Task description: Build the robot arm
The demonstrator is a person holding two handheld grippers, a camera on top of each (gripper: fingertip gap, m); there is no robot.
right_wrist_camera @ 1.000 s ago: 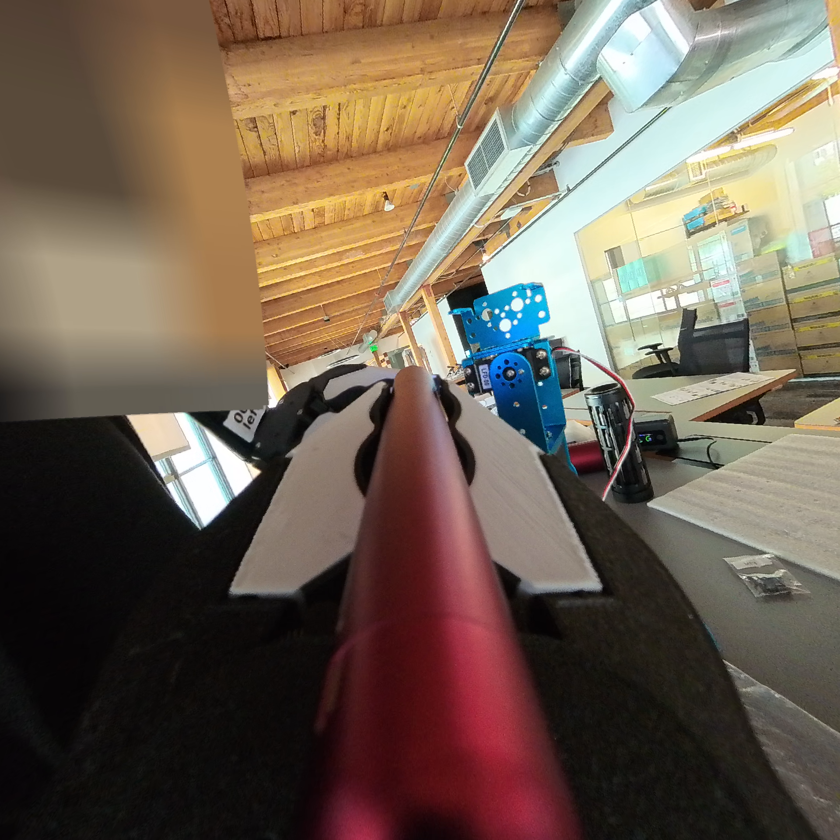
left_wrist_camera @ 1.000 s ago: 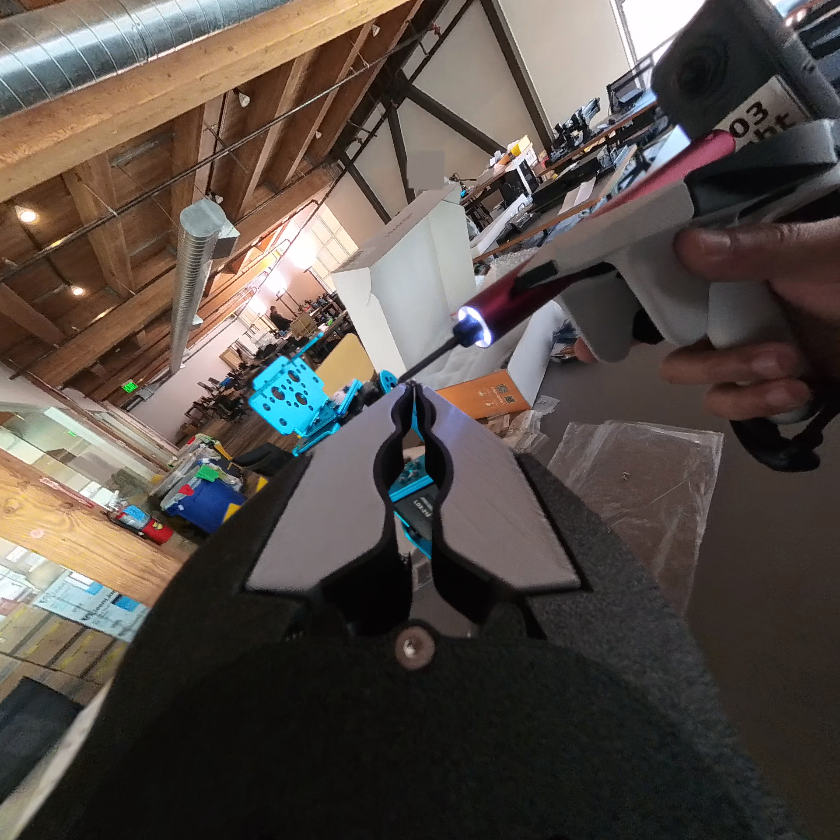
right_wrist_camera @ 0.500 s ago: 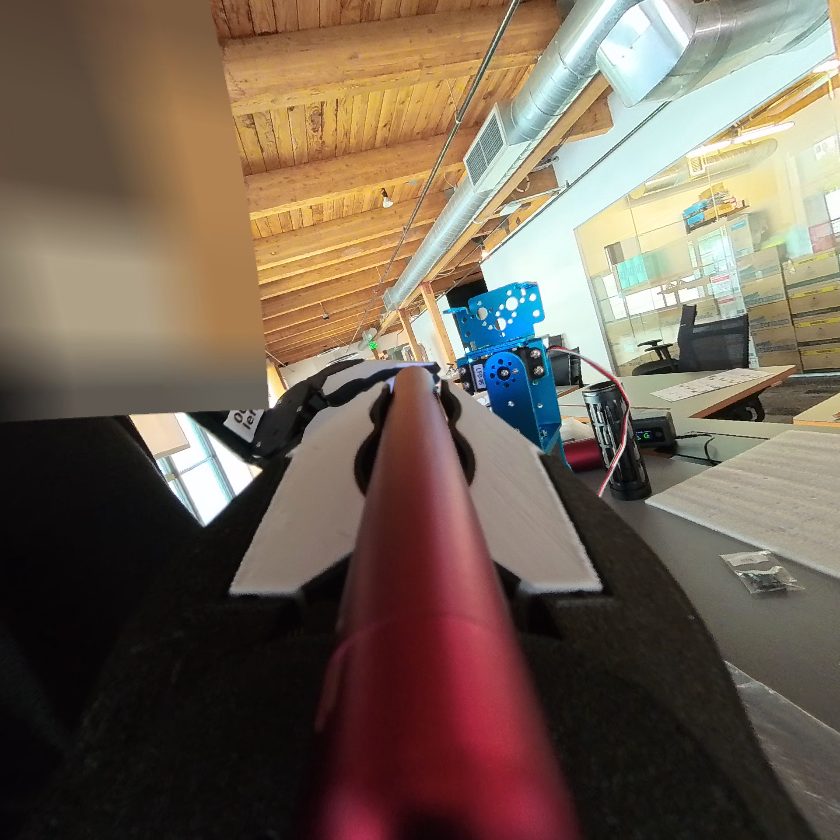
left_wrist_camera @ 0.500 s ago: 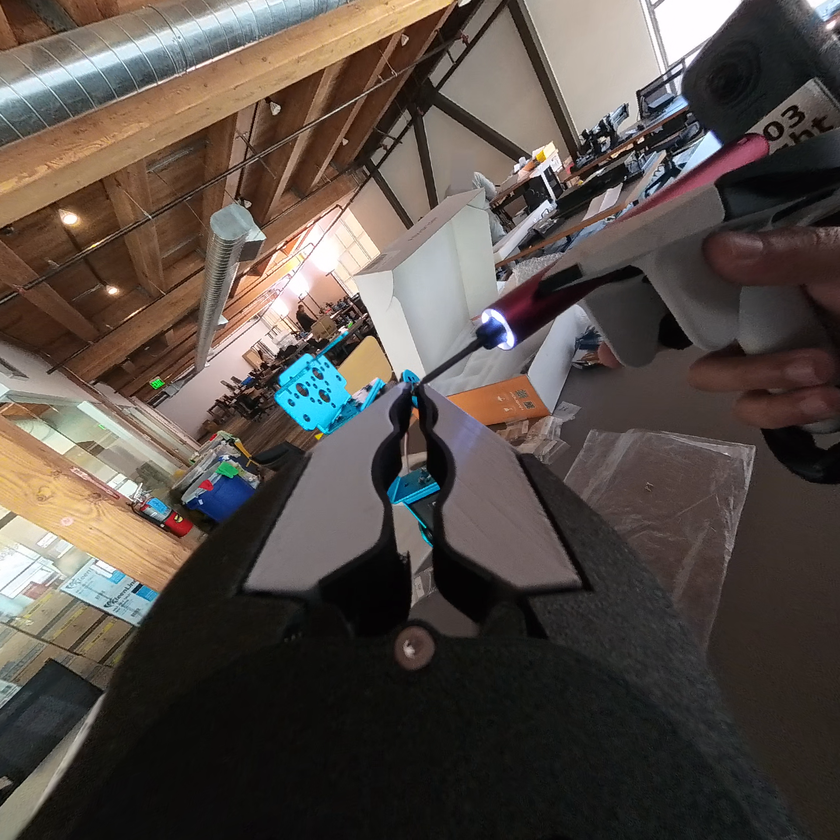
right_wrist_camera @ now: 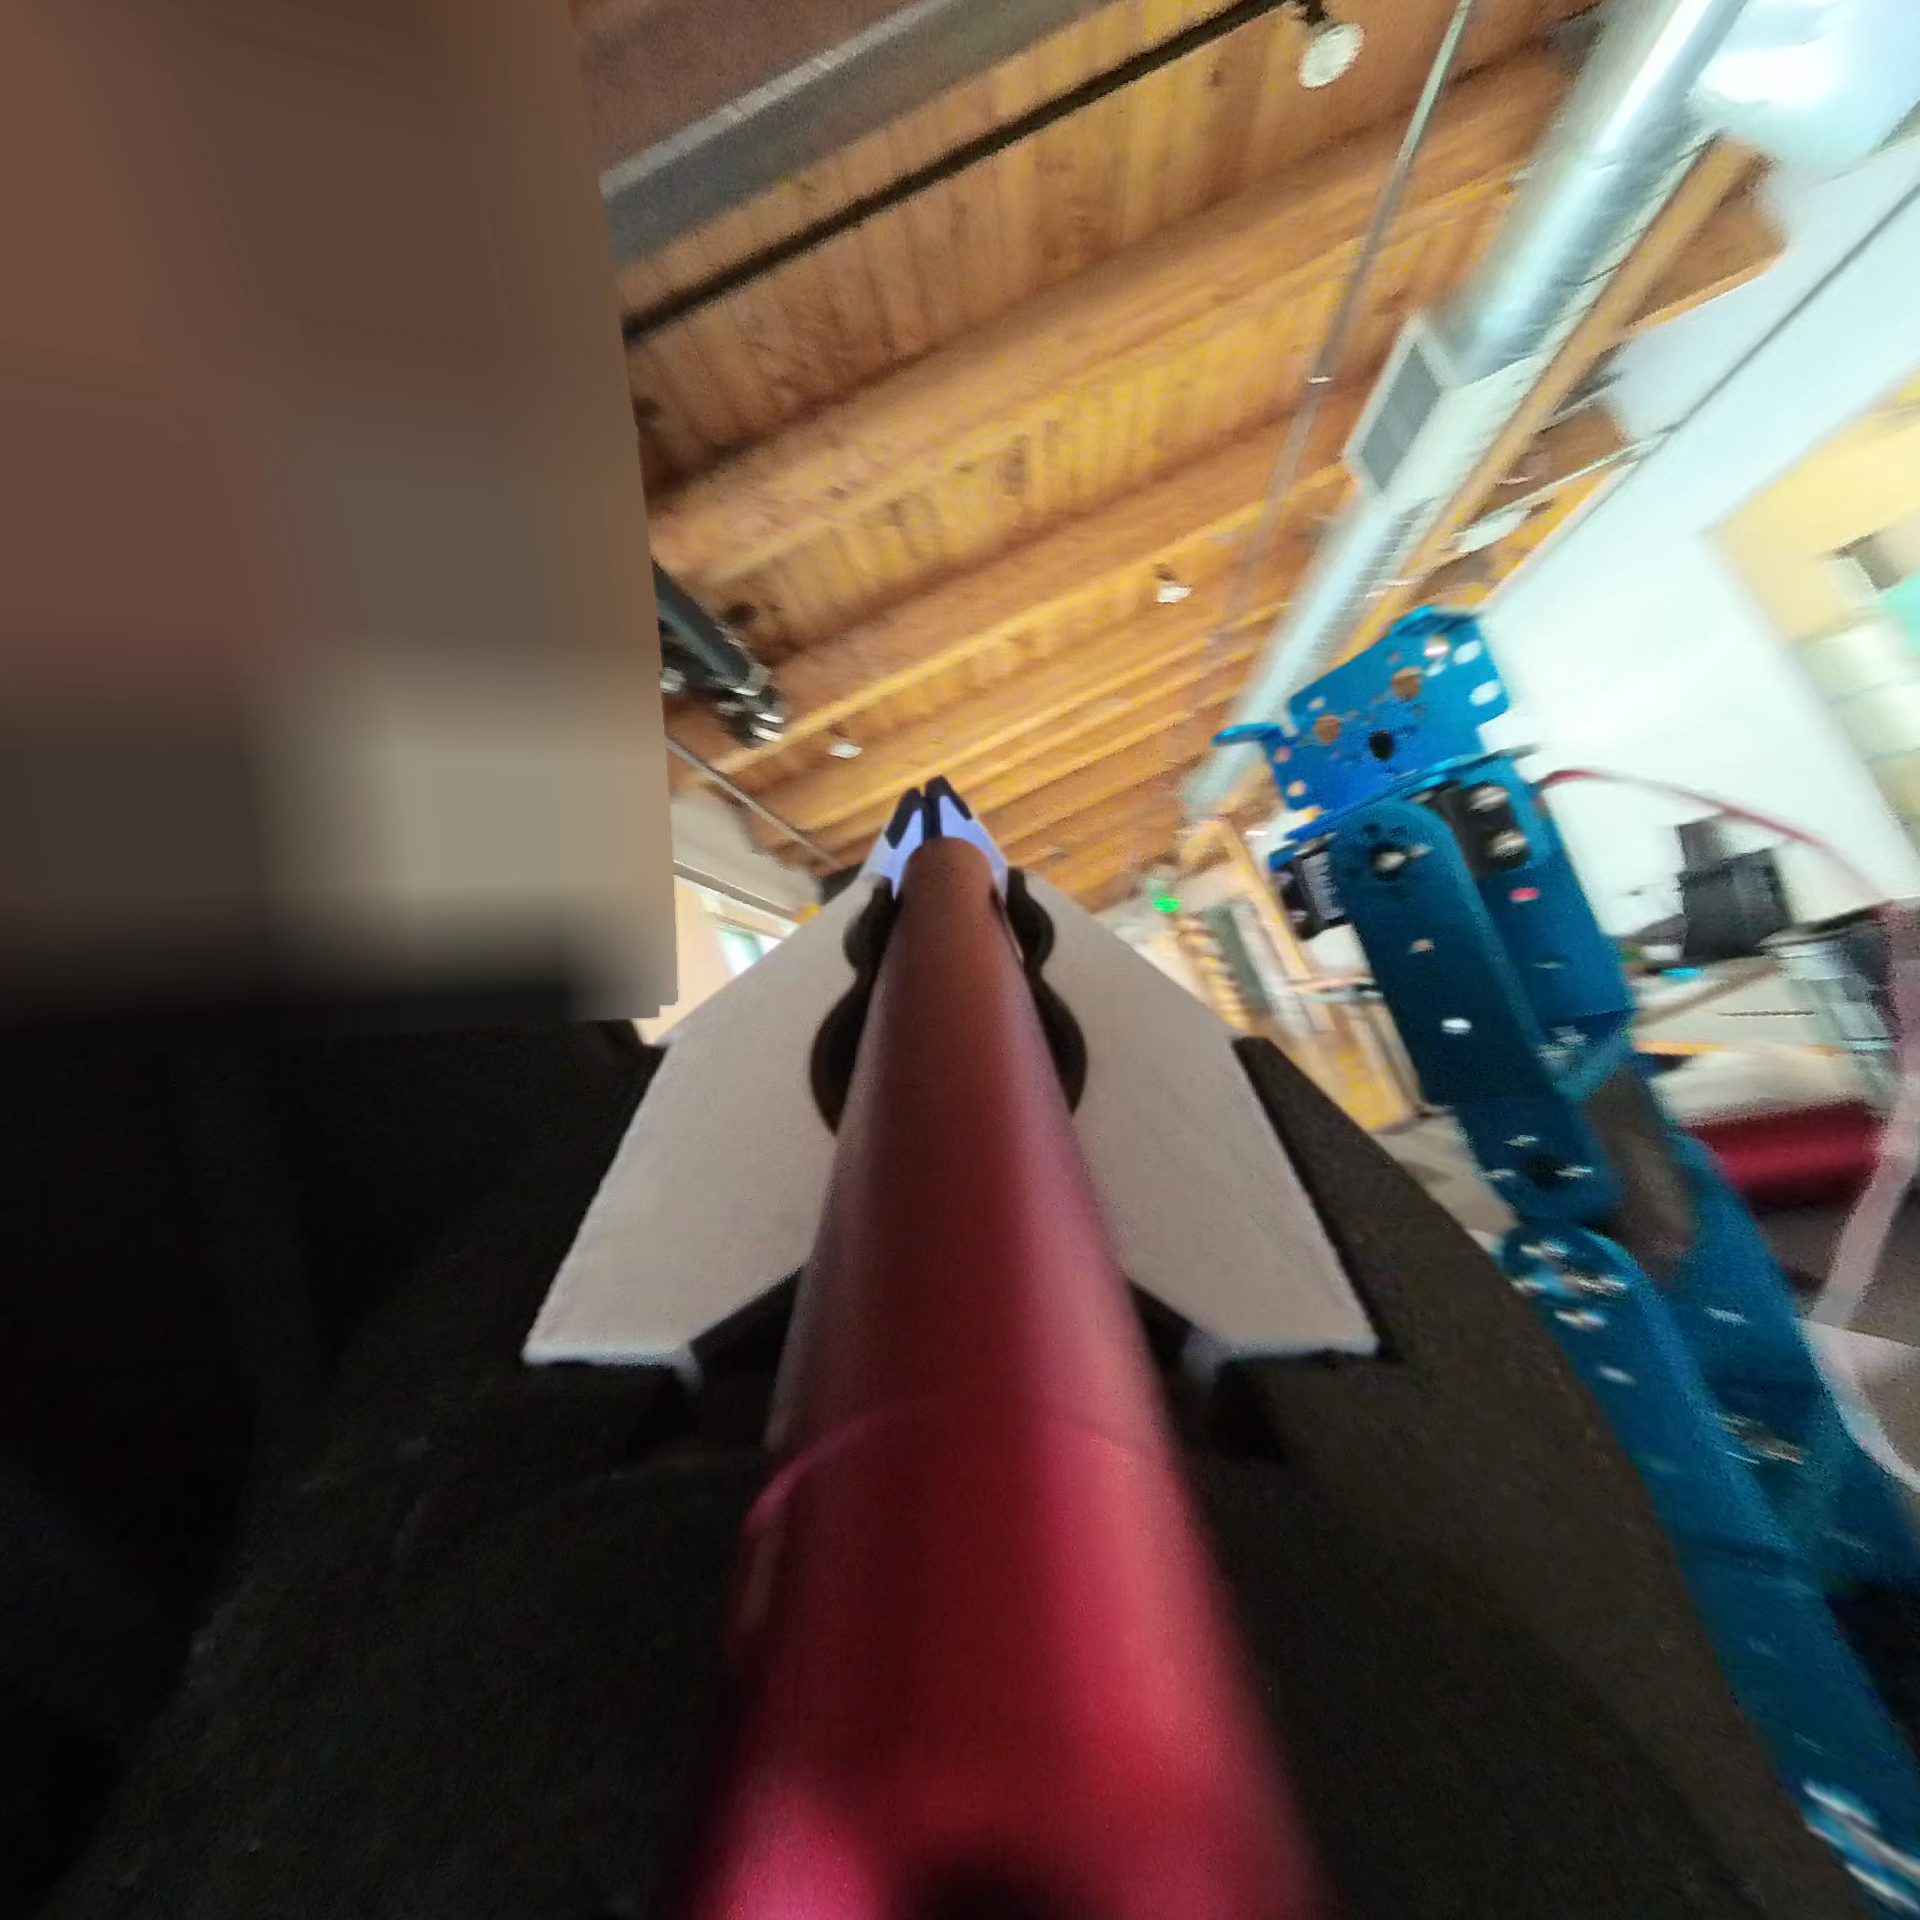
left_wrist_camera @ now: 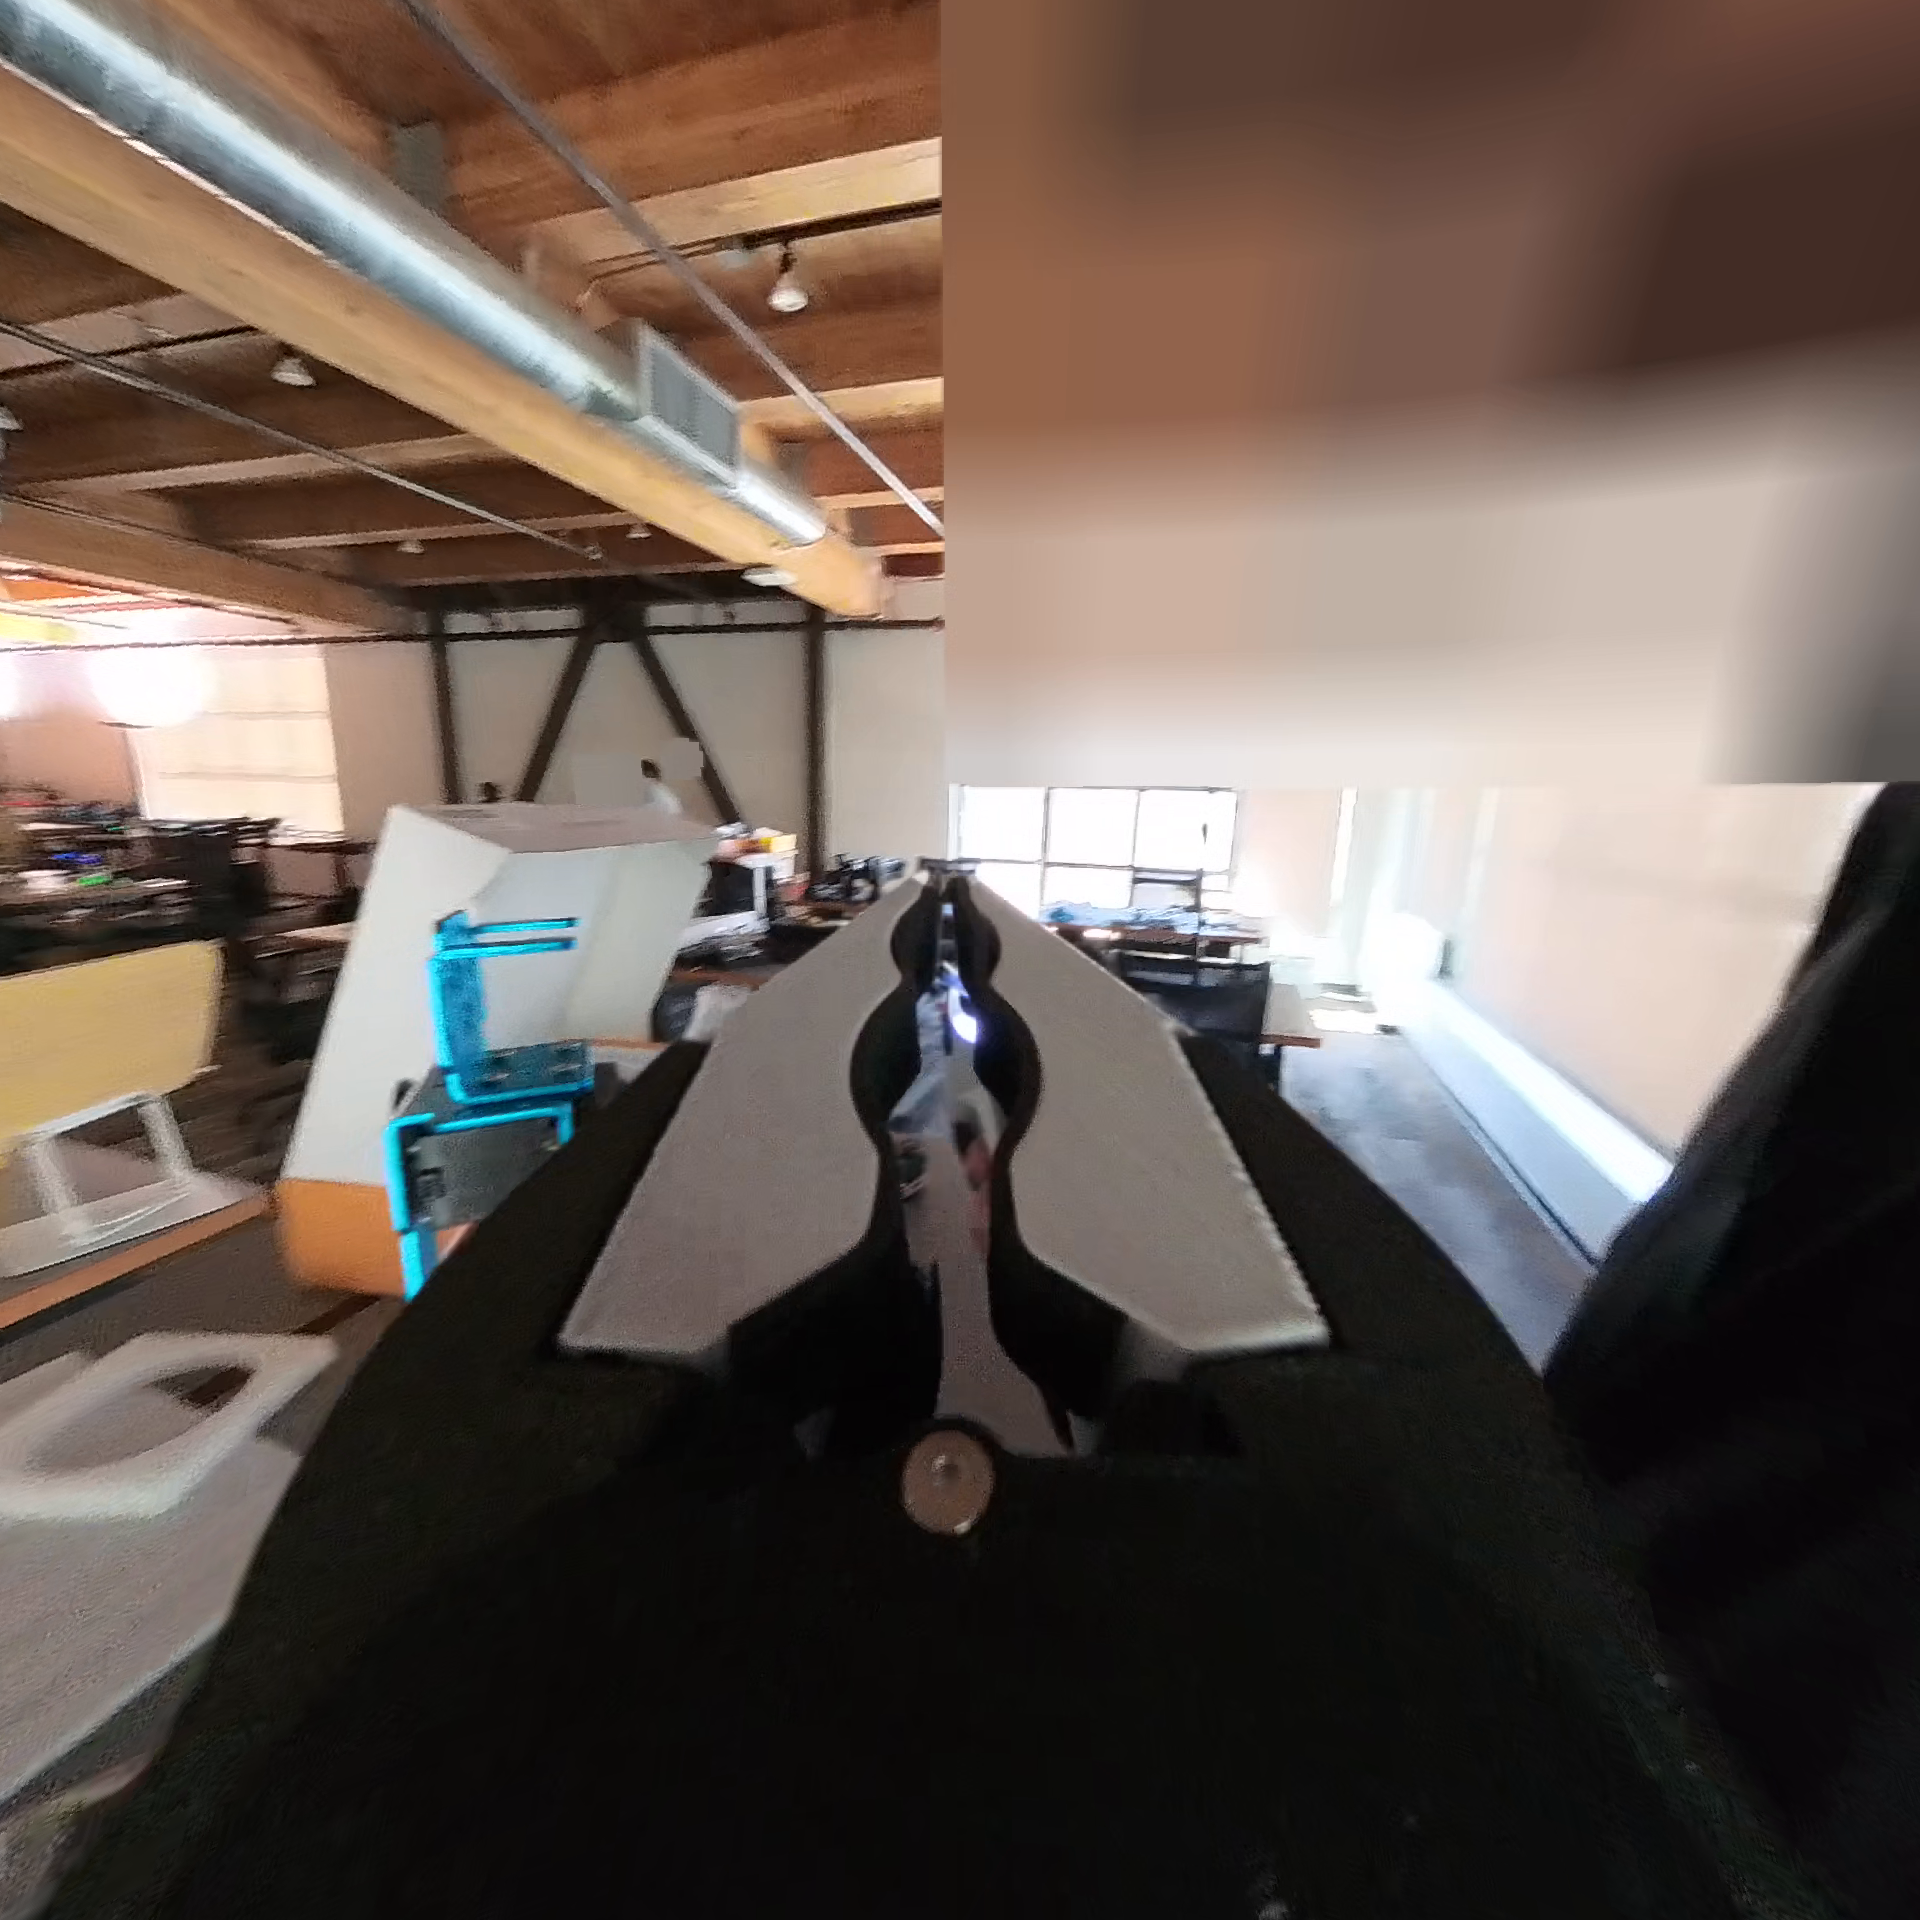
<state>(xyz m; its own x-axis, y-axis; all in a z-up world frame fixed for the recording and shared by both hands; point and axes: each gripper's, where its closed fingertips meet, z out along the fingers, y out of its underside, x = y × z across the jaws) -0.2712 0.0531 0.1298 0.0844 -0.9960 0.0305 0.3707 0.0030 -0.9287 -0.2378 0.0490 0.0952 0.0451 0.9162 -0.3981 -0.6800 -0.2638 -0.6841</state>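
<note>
My right gripper (right_wrist_camera: 930,821) is shut on a dark red powered screwdriver (right_wrist_camera: 966,1247) that runs along its fingers, with a white glow at the tip. A blue metal bracket-and-servo assembly (right_wrist_camera: 1507,987) stands close on its right, apart from the tip. In the left wrist view my left gripper (left_wrist_camera: 940,883) has its jaws together at the tips, and I see nothing held. A white glow (left_wrist_camera: 977,1023) shows through the gap between them. The blue assembly (left_wrist_camera: 488,1049) stands to its left. Both views are motion-blurred.
A white box with an orange base (left_wrist_camera: 499,935) stands behind the blue assembly. A blurred white handled object (left_wrist_camera: 135,1455) lies at lower left, and a dark shape (left_wrist_camera: 1766,1247) fills the right edge. A red cylinder (right_wrist_camera: 1787,1143) and a wire (right_wrist_camera: 1870,914) lie beyond the assembly. One gripper's finger ends stand about 5 centimetres off the other's.
The left view has swung round: the blue assembly is now off to its left and the hand with the right gripper is gone. The right view has tilted up, closer to the assembly.
</note>
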